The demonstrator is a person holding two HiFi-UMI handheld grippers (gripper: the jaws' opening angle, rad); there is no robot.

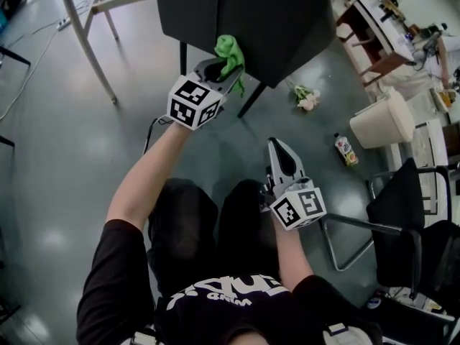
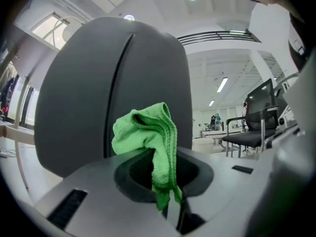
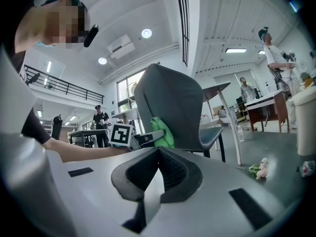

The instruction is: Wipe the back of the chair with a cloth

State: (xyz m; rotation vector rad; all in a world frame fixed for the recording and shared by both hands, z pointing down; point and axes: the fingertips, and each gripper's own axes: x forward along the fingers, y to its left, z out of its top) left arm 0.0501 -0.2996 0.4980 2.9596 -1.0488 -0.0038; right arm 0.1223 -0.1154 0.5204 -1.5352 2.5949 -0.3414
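A dark grey chair back (image 1: pixel 244 20) fills the top of the head view. My left gripper (image 1: pixel 218 76) is shut on a bunched green cloth (image 1: pixel 230 52), which sits against the lower edge of the chair back. In the left gripper view the cloth (image 2: pixel 148 137) hangs between the jaws, with the chair back (image 2: pixel 98 93) close behind it. The right gripper view shows the cloth (image 3: pixel 162 131) pressed on the chair back (image 3: pixel 170 102). My right gripper (image 1: pixel 280 149) is held lower, near the person's lap, jaws together with nothing in them.
A small bunch of flowers (image 1: pixel 307 98) and a bottle (image 1: pixel 346 149) lie on the floor to the right. A white bin (image 1: pixel 384 121) and a black office chair (image 1: pixel 410 221) stand further right. White table legs (image 1: pixel 86 42) stand at the upper left.
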